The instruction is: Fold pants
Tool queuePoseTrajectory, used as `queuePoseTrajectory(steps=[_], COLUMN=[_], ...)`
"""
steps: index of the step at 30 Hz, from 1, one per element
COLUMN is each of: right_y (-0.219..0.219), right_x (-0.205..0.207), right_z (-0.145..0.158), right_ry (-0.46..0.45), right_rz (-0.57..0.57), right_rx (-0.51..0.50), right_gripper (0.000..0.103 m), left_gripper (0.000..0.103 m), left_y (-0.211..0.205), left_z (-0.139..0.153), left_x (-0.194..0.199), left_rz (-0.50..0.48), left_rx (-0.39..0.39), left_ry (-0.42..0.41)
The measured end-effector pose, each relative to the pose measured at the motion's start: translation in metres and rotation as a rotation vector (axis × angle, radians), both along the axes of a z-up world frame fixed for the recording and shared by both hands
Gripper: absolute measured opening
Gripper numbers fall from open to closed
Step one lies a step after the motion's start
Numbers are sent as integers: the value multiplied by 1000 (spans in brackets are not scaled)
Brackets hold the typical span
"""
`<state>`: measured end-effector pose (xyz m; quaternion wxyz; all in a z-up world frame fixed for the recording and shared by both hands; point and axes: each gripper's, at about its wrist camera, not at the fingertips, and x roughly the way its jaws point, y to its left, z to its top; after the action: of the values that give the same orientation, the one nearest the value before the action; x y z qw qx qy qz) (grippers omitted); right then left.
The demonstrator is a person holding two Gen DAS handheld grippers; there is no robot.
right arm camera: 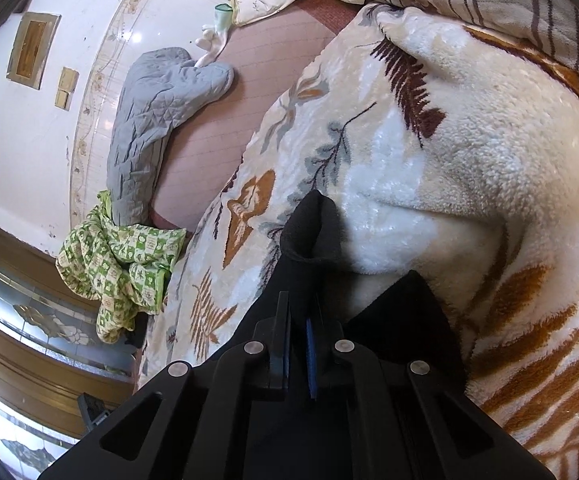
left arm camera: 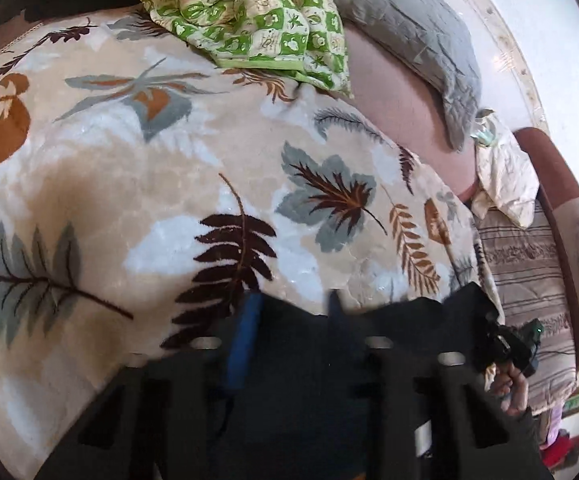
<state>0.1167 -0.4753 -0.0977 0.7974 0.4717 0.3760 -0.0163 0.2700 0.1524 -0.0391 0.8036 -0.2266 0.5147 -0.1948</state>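
Nowhere does legible writing appear; right tongs [right arm camera: 298, 332] pinch black pants [right arm camera: 309, 232].

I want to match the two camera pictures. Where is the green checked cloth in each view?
Left wrist view: the green checked cloth lies at the top centre, on the far edge of the leaf-patterned blanket.
Right wrist view: the green checked cloth is at the left, below the middle, beside the blanket's left edge.
Shared landmark: the grey quilted pillow, which touches the cloth in both views.
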Motion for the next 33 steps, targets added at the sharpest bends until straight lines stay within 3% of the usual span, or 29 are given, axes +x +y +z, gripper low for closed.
queuePoseTrajectory(steps=[3,9,14,19,27,29,33], right_y=[-1,1,5,3,2,5,10], right_x=[-1,-3,2,18,73,83,86], right_z=[-2,8,33,47,39,31,26], right_ry=[2,-21,-124,-223,-243,-276,-274], right_rz=[-4,-13,-3,-25,-46,-39,-9], right_rx=[5,-33,-88,-90,-97,-109,-155], right_gripper=[5,4,4,4,4,12,42], left_gripper=[3,0,0,0,1,1,5], left_y=[8,38,48,53,49,45,42], left_z=[2,10,22,31,17,6,-1], left_x=[-12,-30,-31,-15,29,28,17], left_rz=[-3,71,116,177,318,386,468], left_rx=[-23,-29,-39,-53,-4,75,90], left_ry=[-19,-66,-93,-130,-130,-138,-143])
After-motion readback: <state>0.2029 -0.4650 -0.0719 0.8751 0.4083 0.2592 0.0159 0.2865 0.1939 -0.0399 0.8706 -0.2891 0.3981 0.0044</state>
